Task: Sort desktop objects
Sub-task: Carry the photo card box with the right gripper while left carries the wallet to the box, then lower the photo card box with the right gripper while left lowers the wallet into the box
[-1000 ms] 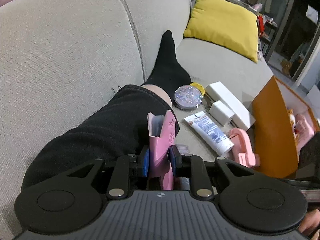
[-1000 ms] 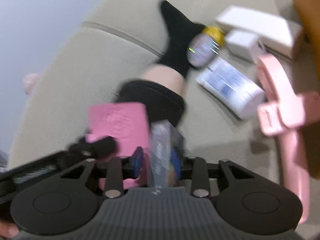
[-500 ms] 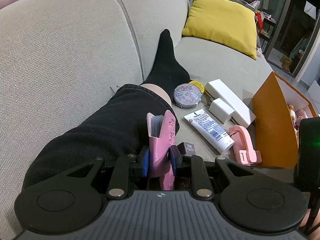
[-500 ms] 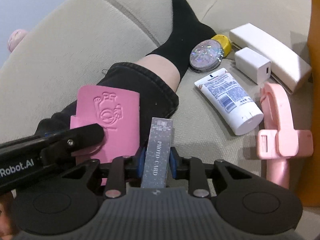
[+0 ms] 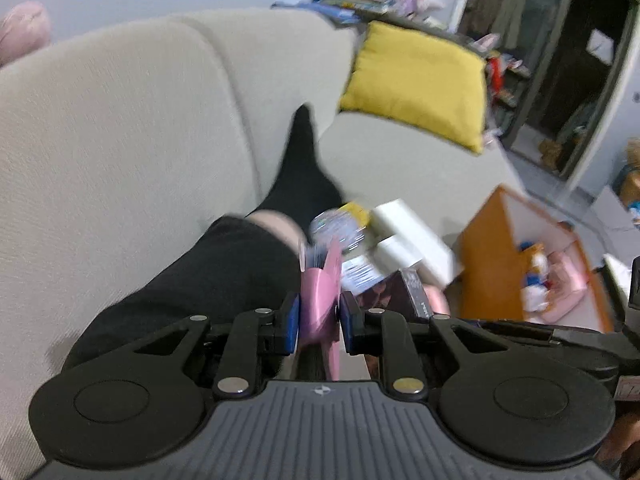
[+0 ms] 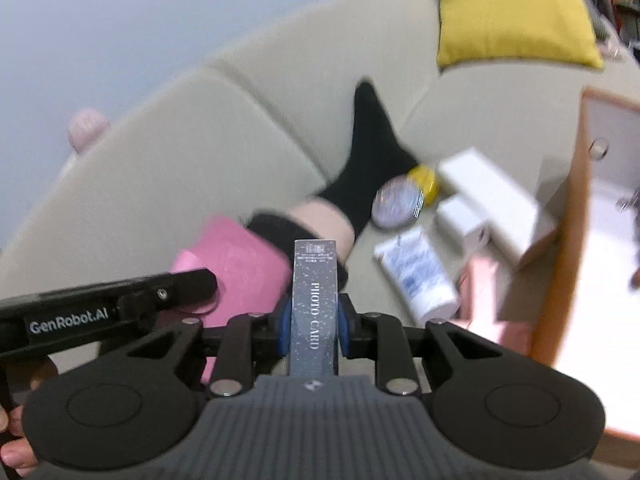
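Two handheld grippers over a beige sofa, each clamped on a small item.

The left gripper (image 5: 319, 318) pinches a pink card holder (image 5: 320, 300); the right gripper (image 6: 313, 326) grips a grey "PHOTO CARD" box (image 6: 314, 304). Beyond lie a cream tube (image 6: 416, 276), white boxes (image 6: 488, 196), and an open orange box (image 5: 492, 264) to the right.

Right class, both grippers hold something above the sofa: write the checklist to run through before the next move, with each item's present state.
1. Left gripper shut on pink card holder: ok.
2. Right gripper shut on photo card box: ok.
3. Orange box open: ok.
4. Room left inside it: cannot tell, partly hidden.
5. Views sharp: not ok, motion blur.
6. Cream tube lying apart from both grippers: ok.
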### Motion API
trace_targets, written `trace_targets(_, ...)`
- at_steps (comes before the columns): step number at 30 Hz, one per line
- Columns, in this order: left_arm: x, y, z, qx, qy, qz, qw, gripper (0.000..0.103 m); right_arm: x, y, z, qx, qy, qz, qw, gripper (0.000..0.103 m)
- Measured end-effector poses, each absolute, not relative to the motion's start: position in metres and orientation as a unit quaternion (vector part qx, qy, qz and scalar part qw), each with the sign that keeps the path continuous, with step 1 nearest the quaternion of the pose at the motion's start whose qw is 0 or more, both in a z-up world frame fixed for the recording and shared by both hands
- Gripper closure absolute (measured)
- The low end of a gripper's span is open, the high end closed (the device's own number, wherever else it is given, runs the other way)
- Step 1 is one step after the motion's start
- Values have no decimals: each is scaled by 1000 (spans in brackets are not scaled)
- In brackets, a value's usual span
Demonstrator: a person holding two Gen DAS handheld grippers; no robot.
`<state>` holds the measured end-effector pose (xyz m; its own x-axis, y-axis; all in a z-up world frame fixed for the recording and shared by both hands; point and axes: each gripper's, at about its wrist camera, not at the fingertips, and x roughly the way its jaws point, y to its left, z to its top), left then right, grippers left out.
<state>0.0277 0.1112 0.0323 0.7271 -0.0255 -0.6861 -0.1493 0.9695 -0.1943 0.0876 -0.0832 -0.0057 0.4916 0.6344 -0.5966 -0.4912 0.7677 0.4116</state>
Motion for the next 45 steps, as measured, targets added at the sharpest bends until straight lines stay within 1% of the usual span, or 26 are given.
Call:
trace_targets(7, 35, 72, 67, -111, 334, -40, 935, 80, 81, -141, 43, 122, 318, 304, 890, 79)
trace_targets(13, 60, 23, 76, -104, 336, -117, 929, 80, 80, -198, 57, 128, 300, 244, 913, 79)
trace_targets(16, 75, -7, 69, -92, 347, -147, 922, 80, 81, -222, 46, 120, 303, 202, 924, 79)
trace_targets(20, 91, -48, 50, -71, 369, -184, 908, 80, 77, -247, 24, 110, 328, 160, 925, 79)
trace_targets(24, 99, -86, 26, -25, 385, -196, 901, 80, 73, -265, 3, 101, 352, 131, 921, 79)
trace_targets(31, 102, -114, 23, 22, 376, -211, 902, 80, 76, -278, -22, 101, 388, 115, 909, 79)
trace_targets(36, 114, -129, 14, 33, 383, -220, 897, 80, 75, -281, -28, 100, 398, 105, 906, 79)
trace_targets(43, 129, -139, -24, 59, 444, -210, 869, 81, 77, -290, -38, 105, 413, 98, 899, 79)
trace_targets(45, 128, -135, -29, 51, 456, -206, 864, 81, 75, -284, -41, 88, 413, 100, 901, 79)
